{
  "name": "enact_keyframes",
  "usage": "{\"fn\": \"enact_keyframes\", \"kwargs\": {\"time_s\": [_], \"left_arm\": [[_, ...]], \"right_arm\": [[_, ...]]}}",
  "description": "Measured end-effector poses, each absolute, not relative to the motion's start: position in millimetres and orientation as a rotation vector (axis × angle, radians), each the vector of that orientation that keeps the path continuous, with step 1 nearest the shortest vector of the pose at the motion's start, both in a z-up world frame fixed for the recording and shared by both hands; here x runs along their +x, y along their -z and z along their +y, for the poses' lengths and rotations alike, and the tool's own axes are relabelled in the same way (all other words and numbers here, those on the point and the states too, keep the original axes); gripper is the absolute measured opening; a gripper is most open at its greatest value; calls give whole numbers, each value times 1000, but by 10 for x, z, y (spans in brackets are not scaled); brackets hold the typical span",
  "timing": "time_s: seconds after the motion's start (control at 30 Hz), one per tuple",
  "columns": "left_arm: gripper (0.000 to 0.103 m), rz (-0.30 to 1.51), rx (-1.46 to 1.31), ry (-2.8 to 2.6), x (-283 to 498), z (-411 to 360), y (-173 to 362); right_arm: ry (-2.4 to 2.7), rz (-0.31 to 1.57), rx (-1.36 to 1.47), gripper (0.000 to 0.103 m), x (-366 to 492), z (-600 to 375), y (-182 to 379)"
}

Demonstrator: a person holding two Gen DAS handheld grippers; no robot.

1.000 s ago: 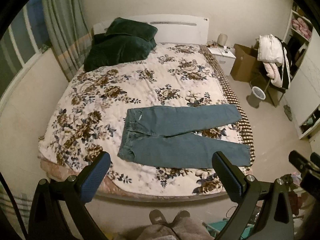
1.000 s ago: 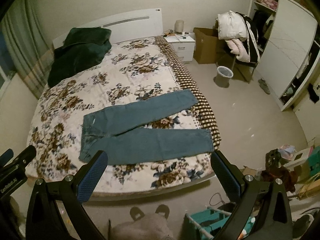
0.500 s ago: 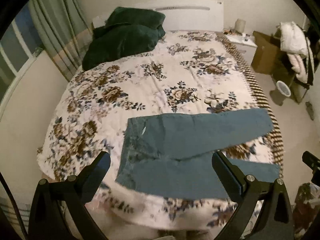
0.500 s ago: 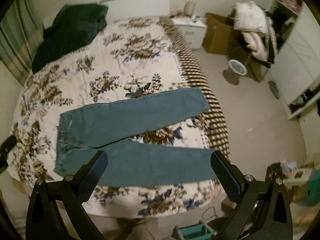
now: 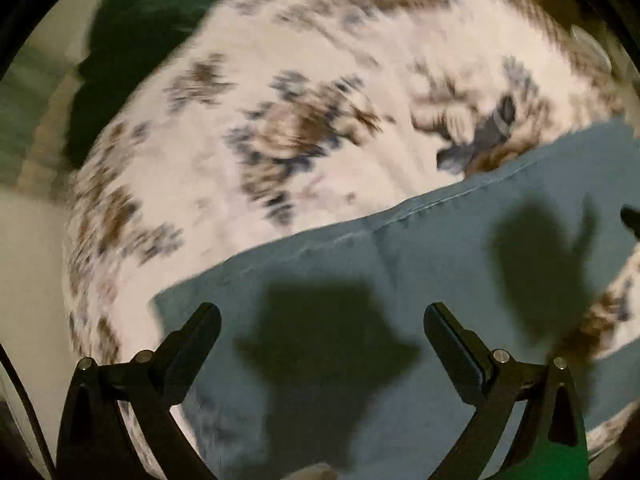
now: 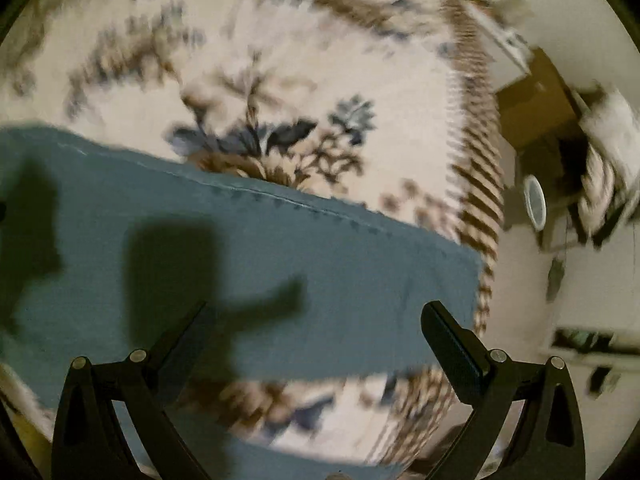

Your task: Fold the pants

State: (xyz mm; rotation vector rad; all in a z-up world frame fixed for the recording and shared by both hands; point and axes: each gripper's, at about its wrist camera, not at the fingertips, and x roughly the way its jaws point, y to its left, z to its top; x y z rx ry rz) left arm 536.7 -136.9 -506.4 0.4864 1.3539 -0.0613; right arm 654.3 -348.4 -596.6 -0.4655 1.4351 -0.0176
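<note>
Blue jeans [image 5: 420,248] lie flat on the floral bedspread [image 5: 280,92]. In the left wrist view I hover close over the waist end; my left gripper [image 5: 322,320] is open and empty above the denim, its shadow on the cloth. In the right wrist view the far leg [image 6: 300,264] runs across the frame to its hem at the right. My right gripper [image 6: 316,320] is open and empty just above that leg near the hem. Both views are motion-blurred.
A dark green pillow [image 5: 136,52] lies at the head of the bed. To the right of the bed's checked edge [image 6: 480,168] are bare floor, a cardboard box [image 6: 532,108] and a white bin [image 6: 535,202].
Both grippers have dropped from a high view of the whole bed to close above the jeans, left over the waist end, right over the far leg's hem. Both stay open.
</note>
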Motion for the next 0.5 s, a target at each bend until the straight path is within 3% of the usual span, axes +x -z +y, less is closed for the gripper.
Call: {"fn": "enact_keyframes", "kwargs": {"time_s": [0.13,0.23,0.43,0.5], "left_arm": [[102,1443,580,161,5765,-1437,5818],[103,1528,555,275,5937,-1385,6138],[102,1611,486,484,6063,-1256,6216],[101,1600,470,509,6030,-1226,6172]], "right_arm": [[-39,1545,-667,102,6908,-3412,6892],[-132,1579,-779,102,6995,-3346,7230],[-353,1653,-861,101,7180,-3341,7539],[-385,1678,-816,90,7180,-3386,7536]]}}
